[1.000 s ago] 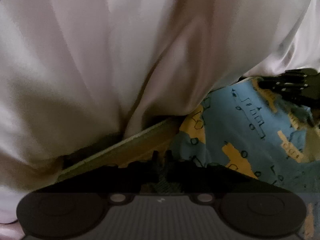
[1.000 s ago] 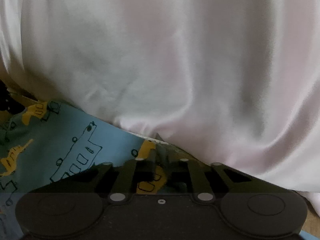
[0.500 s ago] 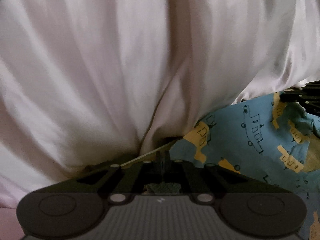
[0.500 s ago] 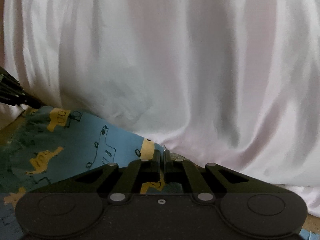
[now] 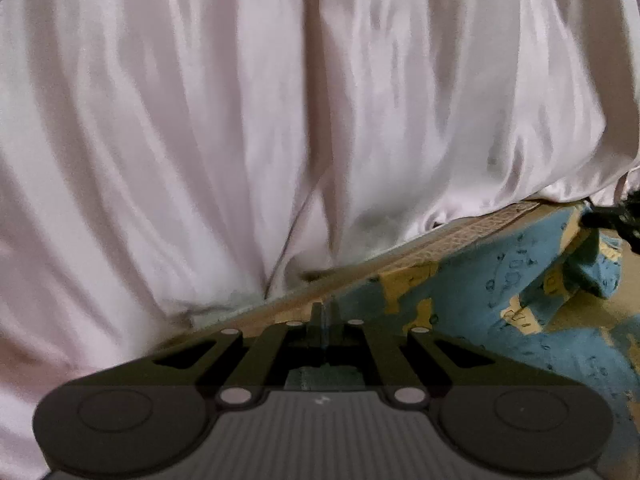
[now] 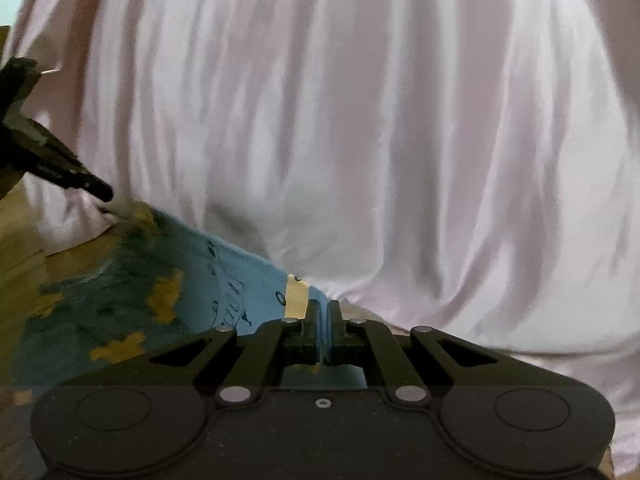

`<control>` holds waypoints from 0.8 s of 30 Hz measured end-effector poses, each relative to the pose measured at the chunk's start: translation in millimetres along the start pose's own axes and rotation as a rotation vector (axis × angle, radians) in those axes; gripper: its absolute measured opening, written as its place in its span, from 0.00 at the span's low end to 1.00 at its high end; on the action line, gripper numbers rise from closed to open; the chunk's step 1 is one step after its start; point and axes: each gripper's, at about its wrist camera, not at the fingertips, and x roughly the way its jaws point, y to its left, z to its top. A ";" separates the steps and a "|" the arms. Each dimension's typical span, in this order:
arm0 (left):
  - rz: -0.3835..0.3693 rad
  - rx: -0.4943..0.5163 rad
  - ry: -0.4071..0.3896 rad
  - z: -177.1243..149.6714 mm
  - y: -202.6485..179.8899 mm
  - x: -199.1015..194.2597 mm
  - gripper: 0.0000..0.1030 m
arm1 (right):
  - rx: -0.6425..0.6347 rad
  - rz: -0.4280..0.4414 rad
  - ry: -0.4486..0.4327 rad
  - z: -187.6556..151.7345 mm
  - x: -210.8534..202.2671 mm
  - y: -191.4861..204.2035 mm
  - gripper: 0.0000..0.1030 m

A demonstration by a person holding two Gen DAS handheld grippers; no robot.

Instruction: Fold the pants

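Blue pants (image 5: 500,276) with yellow prints hang stretched between my two grippers. My left gripper (image 5: 322,312) is shut on one corner of the pants, a thin blue edge showing between its fingers. The right wrist view shows my right gripper (image 6: 323,314) shut on the opposite corner of the pants (image 6: 188,272), with blue cloth pinched between the pads. Each view catches the other gripper: the right gripper (image 5: 614,220) at the far right, the left gripper (image 6: 102,191) at the far left, its tip on the cloth.
A person's pale white garment (image 5: 260,120) fills most of both views close ahead, shown again as the garment (image 6: 380,128). A light wooden table edge (image 5: 460,236) runs under the cloth. Wooden surface (image 6: 28,240) shows at the left.
My right gripper went from open to shut on the pants corner. Both grippers then rose and drew apart, stretching the cloth, and the other gripper slid toward each view's edge.
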 end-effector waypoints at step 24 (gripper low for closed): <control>-0.108 0.080 0.286 7.3 -33.0 30.3 0.21 | 0.077 -0.168 0.120 -75.6 -82.1 109.6 0.02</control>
